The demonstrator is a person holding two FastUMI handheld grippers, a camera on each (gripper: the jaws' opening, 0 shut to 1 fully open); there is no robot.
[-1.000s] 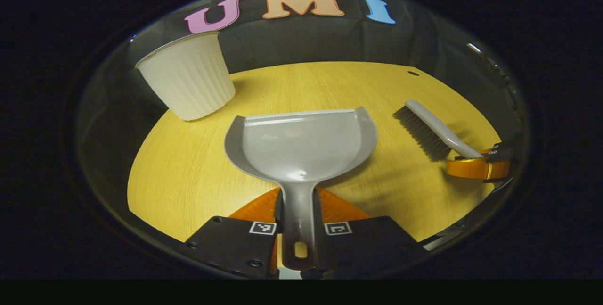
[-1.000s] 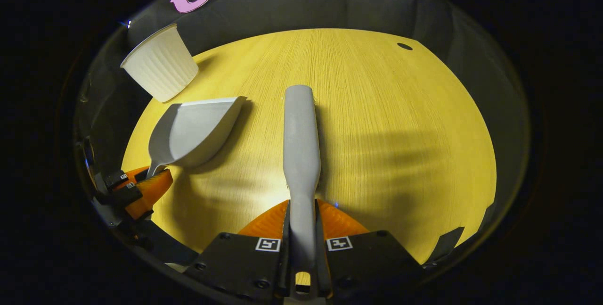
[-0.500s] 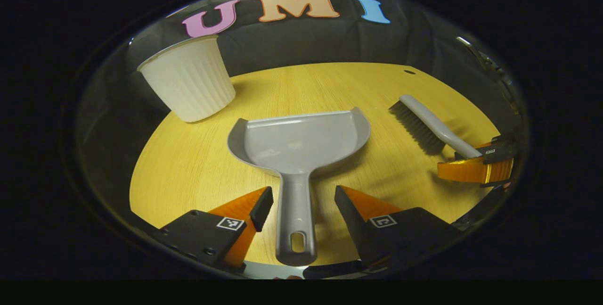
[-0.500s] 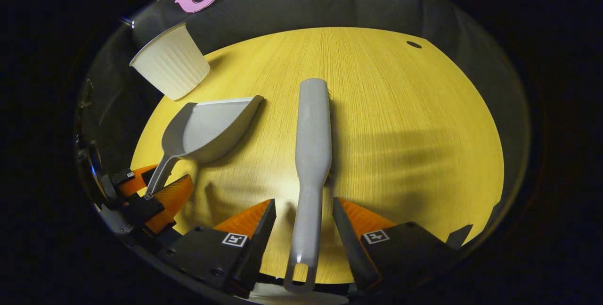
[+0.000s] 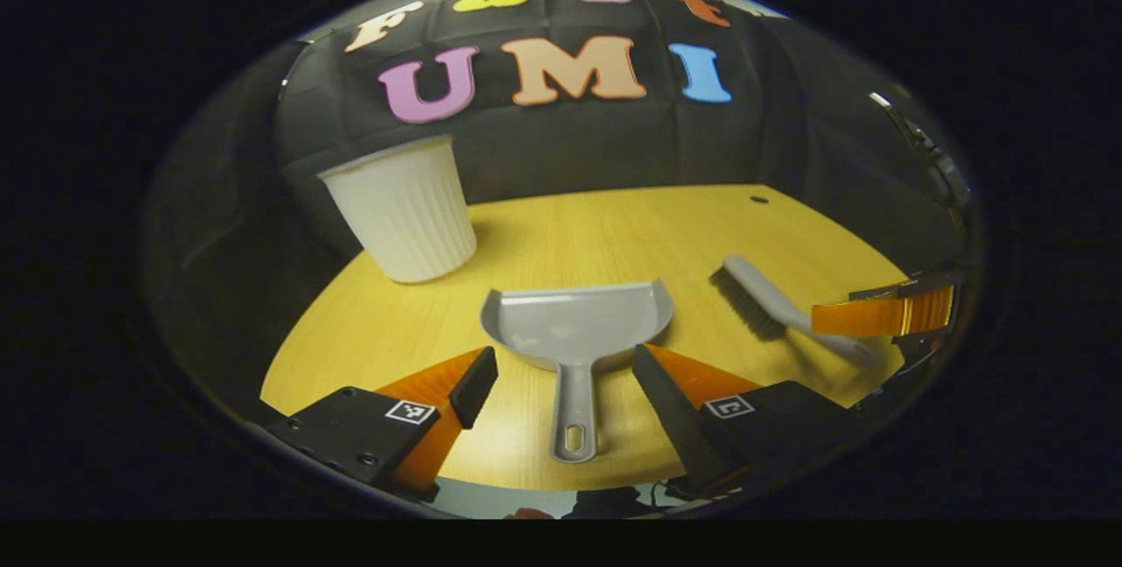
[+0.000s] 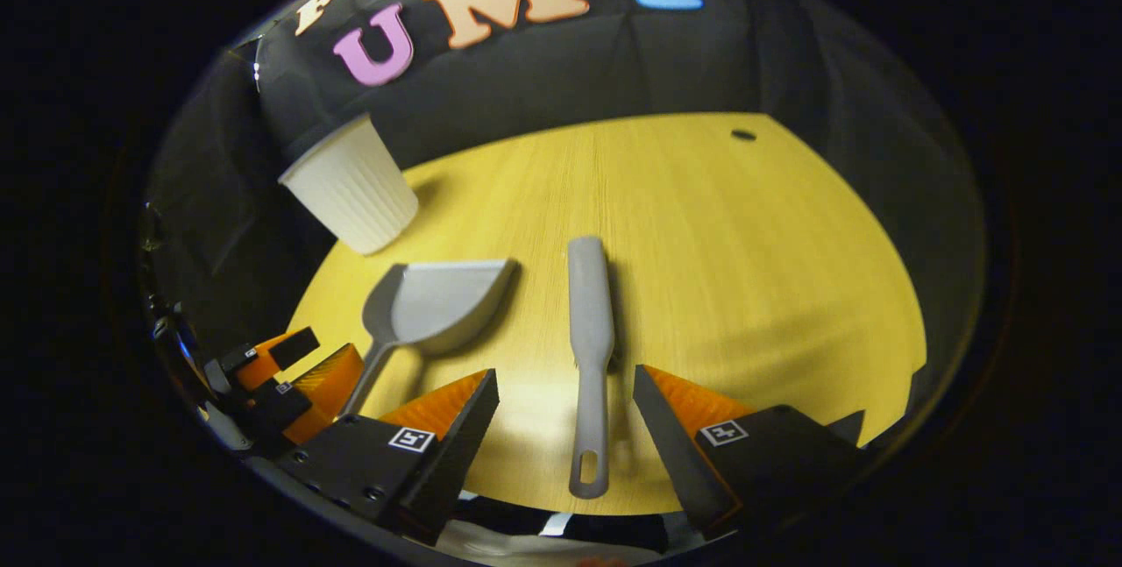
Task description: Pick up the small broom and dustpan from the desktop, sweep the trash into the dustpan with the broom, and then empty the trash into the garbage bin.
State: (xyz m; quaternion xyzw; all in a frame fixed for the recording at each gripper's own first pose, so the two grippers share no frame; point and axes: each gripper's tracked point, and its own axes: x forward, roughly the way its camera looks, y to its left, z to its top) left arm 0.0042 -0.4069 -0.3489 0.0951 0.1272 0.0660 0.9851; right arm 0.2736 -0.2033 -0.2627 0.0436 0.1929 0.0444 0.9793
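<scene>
Showing both tools lying flat on the desktop (image 6: 745,251), dustpan (image 5: 574,322) beside broom (image 6: 589,322), garbage bin (image 5: 403,208) upright at the far left edge. Left gripper (image 5: 561,374) and right gripper (image 6: 561,392) spread wide, each straddling a handle without contact. No trash visible on the wood; judged finished, or otherwise not begun.
</scene>
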